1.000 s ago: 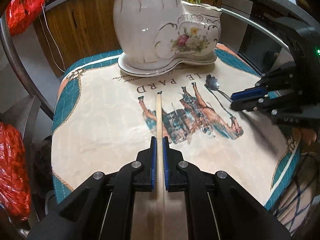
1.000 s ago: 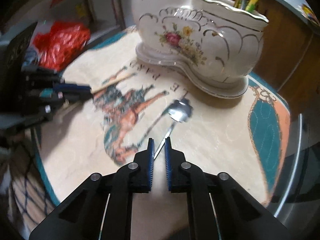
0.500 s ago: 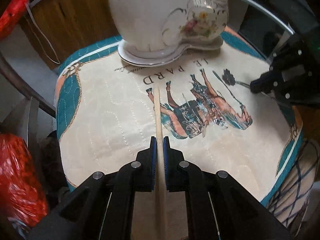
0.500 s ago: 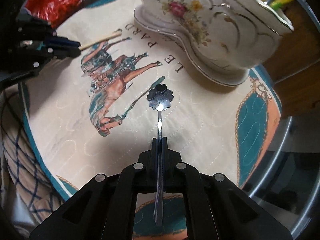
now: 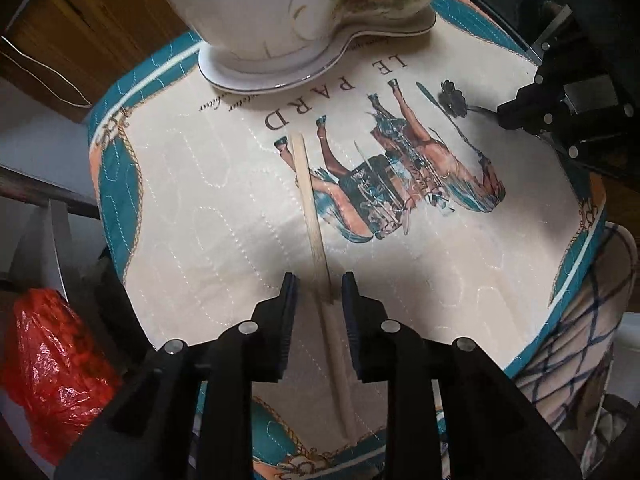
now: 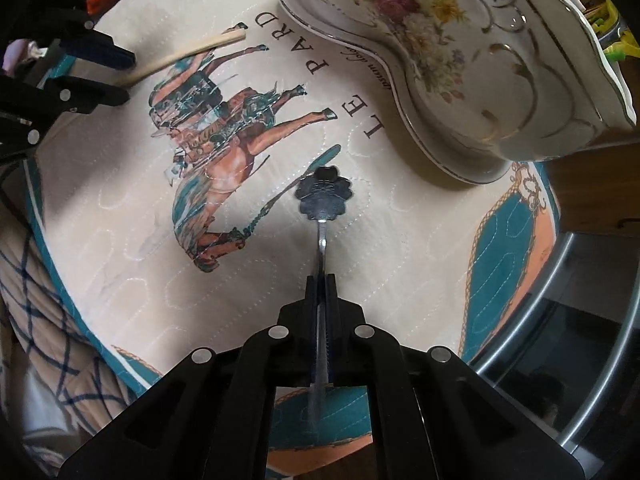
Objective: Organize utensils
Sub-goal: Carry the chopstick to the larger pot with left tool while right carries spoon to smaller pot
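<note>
My right fingers (image 6: 321, 280) were clamped on the spoon (image 6: 323, 197) mid-handle, its flower-shaped bowl low over the mat (image 6: 120, 240) at frame centre. It looked thin, stiff and slick, so I judged a grip nearer the bowl safer. My left fingers (image 5: 316, 284) stood apart, holding nothing, astride the chopstick (image 5: 310, 200): light, rigid, likely to roll. Only the right view showed the holder (image 6: 480, 60) rim at upper right; only the left showed the chopstick's full length.
</note>
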The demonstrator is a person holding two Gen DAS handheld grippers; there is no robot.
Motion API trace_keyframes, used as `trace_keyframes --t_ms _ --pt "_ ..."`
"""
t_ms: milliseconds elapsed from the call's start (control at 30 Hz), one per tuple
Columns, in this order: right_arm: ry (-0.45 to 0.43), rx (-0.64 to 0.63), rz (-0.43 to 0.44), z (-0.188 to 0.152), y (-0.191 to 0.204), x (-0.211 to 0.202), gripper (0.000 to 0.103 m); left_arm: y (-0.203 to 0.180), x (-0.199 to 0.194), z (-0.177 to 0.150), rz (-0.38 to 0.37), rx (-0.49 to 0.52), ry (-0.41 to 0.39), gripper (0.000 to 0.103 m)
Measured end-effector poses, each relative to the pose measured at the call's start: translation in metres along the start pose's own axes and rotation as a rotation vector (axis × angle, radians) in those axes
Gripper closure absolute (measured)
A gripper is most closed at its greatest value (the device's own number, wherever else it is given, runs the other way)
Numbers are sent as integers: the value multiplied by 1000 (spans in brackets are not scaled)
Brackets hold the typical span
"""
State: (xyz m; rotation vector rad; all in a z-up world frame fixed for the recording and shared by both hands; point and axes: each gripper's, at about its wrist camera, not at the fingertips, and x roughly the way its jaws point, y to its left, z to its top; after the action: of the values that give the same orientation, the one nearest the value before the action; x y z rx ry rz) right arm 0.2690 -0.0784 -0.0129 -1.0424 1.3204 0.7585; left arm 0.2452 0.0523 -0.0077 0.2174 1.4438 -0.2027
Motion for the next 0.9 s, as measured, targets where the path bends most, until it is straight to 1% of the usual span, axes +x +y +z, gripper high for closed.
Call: trace_keyframes --t_ms 33,67,100,167,233,333,400,500,533,600,633,667,700,733,767,800,900 --pt "-7 2 -4 -1 1 -1 98 1 0 1 -5 2 0 87" --pt "-18 9 -6 -3 0 -1 98 0 0 2 -3 2 -6 98" --pt "-29 11 -9 -4 -1 -1 98 -1 0 2 9 2 -23 97" --pt "-66 26 -5 -9 -1 -3 99 -1 -2 0 1 -17 -73 97" --pt "-105 44 10 -13 -6 -3 99 0 -7 -7 -30 -47 -145 97" --pt "-185 64 20 -26 -8 -7 99 2 -15 -26 -60 -76 -243 97" --pt "-240 76 34 -32 -6 -13 99 0 -25 -38 -56 -85 -330 97" --pt "-370 97 78 -45 -4 -31 99 3 -43 -62 -90 -113 -465 97" --pt "-408 103 93 -49 -7 -36 99 4 -47 -66 -97 -125 -498 97" --pt "-521 142 132 -61 -9 -50 99 9 -58 -76 -135 -155 -601 97" --pt "-556 156 140 -65 -13 -52 99 12 -63 -81 -144 -178 -641 97" --pt "-606 170 156 -71 -17 -56 99 8 -64 -76 -152 -191 -672 97" --pt "-638 181 162 -75 -21 -57 99 11 -69 -77 -166 -200 -707 97" --pt "-673 196 163 -79 -24 -60 99 13 -74 -79 -167 -213 -747 97" --pt "-721 213 174 -83 -28 -64 99 7 -73 -74 -162 -218 -773 97" --pt "-762 229 186 -86 -33 -67 99 4 -76 -72 -166 -219 -816 97" --pt "-887 281 215 -92 -39 -82 99 1 -92 -68 -158 -227 -919 97"
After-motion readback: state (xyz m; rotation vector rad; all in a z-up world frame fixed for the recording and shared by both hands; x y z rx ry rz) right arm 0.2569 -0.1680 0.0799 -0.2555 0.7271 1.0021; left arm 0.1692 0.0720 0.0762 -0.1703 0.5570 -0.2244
